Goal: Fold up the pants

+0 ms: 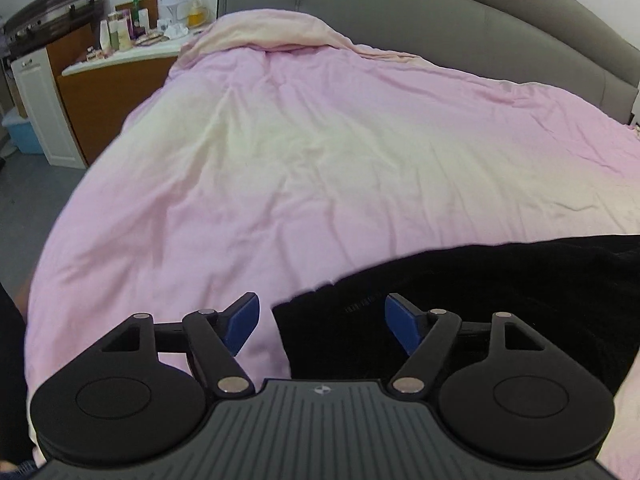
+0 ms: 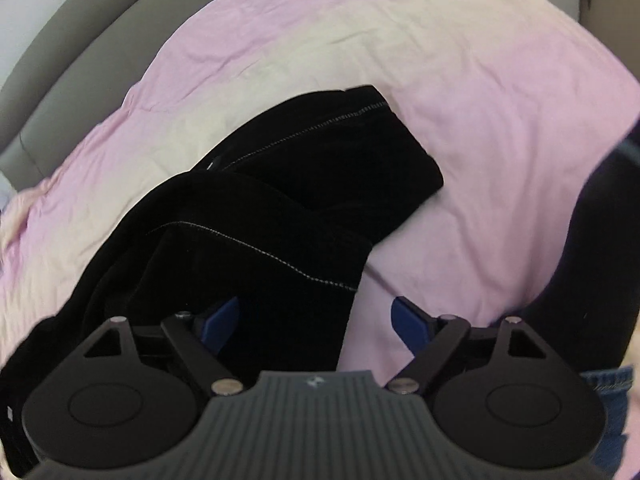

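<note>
- The pants (image 2: 280,208) are seen as a black, bunched heap, with pale stitching lines running along two seams and one layer lapped over another.
- They are spread on the pink duvet (image 1: 300,168), at the near edge of the bed; in the left wrist view a corner of the black fabric (image 1: 500,292) is shown at lower right.
- The left gripper (image 1: 322,322) is held with its blue-padded fingers (image 1: 242,320) spread wide; nothing is pinched, and the pants' corner edge is seen in the gap between them.
- The right gripper (image 2: 314,322) is likewise held apart, its left pad set against the black cloth and its right pad over the duvet; no fabric is clamped.
- The duvet is creased all over and is folded back near the top, where a peach-coloured underside (image 1: 276,32) is exposed.
- A grey padded headboard (image 1: 440,16) is curved behind the bed.
- Beside the bed a white-topped wooden cabinet (image 1: 108,88) is crowded with bottles and jars (image 1: 118,32); their contents cannot be told.
- A light blue bin (image 1: 24,134) is placed on the floor by the cabinet; what it contains is hidden.
</note>
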{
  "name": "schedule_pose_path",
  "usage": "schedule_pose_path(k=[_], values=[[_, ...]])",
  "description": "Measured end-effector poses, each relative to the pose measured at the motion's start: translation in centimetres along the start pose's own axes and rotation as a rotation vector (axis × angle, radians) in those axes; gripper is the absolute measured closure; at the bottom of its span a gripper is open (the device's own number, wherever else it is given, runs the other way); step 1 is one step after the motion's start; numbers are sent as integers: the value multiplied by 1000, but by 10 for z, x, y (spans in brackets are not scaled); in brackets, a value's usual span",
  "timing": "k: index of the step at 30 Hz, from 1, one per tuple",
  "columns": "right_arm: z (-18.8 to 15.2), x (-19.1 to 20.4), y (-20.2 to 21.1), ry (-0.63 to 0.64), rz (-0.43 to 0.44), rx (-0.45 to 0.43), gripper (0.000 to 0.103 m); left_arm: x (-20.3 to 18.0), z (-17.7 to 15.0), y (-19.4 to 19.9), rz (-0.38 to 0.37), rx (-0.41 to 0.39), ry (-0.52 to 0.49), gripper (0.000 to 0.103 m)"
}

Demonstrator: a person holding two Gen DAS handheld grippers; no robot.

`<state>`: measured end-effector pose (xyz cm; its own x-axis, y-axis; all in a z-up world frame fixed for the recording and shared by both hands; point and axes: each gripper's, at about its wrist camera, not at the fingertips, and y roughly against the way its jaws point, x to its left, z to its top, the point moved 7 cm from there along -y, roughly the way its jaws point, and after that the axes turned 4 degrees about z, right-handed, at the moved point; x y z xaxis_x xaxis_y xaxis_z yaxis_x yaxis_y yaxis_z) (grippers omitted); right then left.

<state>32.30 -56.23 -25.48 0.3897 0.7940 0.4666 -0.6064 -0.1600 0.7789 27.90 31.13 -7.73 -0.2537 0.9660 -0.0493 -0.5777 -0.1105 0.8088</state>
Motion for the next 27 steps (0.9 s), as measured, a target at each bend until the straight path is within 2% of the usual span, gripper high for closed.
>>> schedule_pose_path(k=[1, 2, 3, 4, 9, 11, 14, 17, 20, 22, 23, 24, 25, 27], values=[[-4, -4, -1, -53, 40, -1, 24, -4, -11, -2, -22, 16, 10, 16], [-6, -8, -6, -99, 77, 2, 36, -8, -20, -6, -37, 35, 16, 16], [-9, -9, -9, -130, 104, 9, 70, -11, -30, -10, -47, 55, 15, 16], [-10, -9, -13, -141, 102, 18, 73, -14, -38, -16, -46, 74, 11, 16], [6, 27, 16, 123, 12, -105, 78, -14, -55, -35, -21, 108, 13, 15], [23, 44, 41, 220, -5, -189, 83, -14, -54, -37, -25, 103, 13, 13], [56, 72, 65, 382, -49, -305, 84, -13, -52, -40, -19, 98, 26, 12], [87, 102, 53, 544, -107, -325, 84, -12, -52, -43, -14, 91, 54, 11], [103, 113, 7, 739, -259, -284, 82, -13, -55, -43, -12, 80, 54, 11], [109, 99, -31, 782, -409, -212, 77, -13, -56, -41, -11, 71, 37, 11], [110, 93, -46, 800, -488, -193, 80, -13, -57, -40, -11, 68, 28, 11], [112, 84, -50, 811, -574, -208, 85, -14, -57, -39, -12, 67, 19, 11], [114, 79, -47, 783, -623, -243, 84, -13, -57, -38, -12, 66, 11, 11], [119, 66, -32, 609, -571, -310, 66, -12, -57, -37, -15, 63, -2, 11]])
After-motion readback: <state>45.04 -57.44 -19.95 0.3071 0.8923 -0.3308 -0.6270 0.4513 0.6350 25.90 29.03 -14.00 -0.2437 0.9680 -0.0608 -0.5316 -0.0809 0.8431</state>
